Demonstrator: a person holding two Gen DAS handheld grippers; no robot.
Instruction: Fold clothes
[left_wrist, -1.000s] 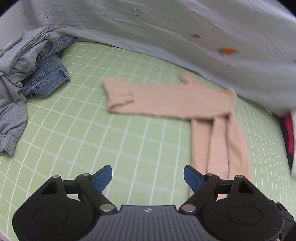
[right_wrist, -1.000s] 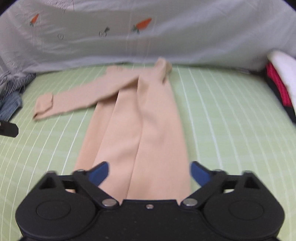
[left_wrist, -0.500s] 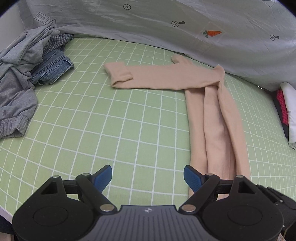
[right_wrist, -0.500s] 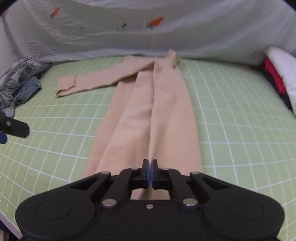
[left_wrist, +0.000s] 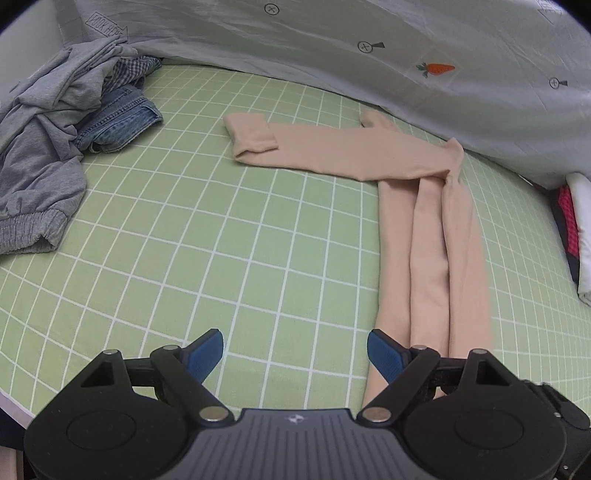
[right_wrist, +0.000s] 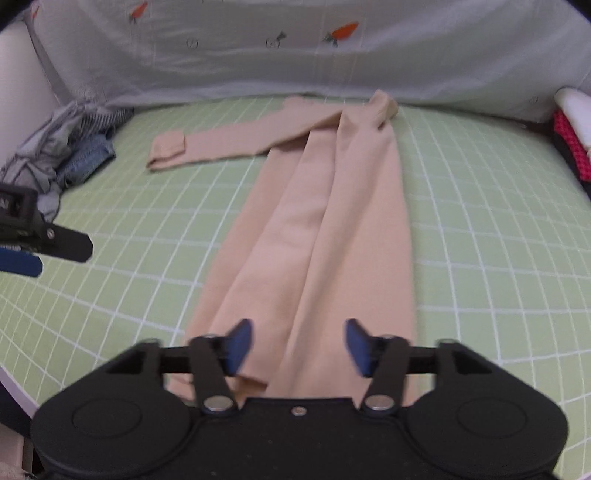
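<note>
**One garment partly folded, a heap left**

One beige top (right_wrist: 317, 229) is mid-fold on the green grid sheet (left_wrist: 184, 240). Its body lies as a long narrow strip running straight ahead of the right claw (right_wrist: 298, 345), the near hem passing under and between that claw's blue pads. The sides look already turned in, judging by the lengthwise creases. One sleeve (left_wrist: 332, 147) sticks out across the sheet from the far end of the strip, well ahead of the left claw (left_wrist: 295, 349) and a little to its right, with its cuff doubled back.

The right claw's jaws are opening; cloth shows below the gap, but the pads do not press on it, so nothing is held. The left claw stands wide and empty over bare sheet, with the strip's near end just to its right, partly behind its right pad.

What seems left for this top: bring the stray sleeve onto the strip, then fold the strip end over end into a packet. That is my reading, not something shown.

Far ahead and to the left of both claws sits an unfolded heap: grey sweats (left_wrist: 40, 147), jeans (left_wrist: 118, 125) and a checked piece (left_wrist: 129, 72). At the far right edge a white and red bundle (left_wrist: 576, 236) lies; whether it is folded I cannot tell. So most of the job appears to remain.
</note>
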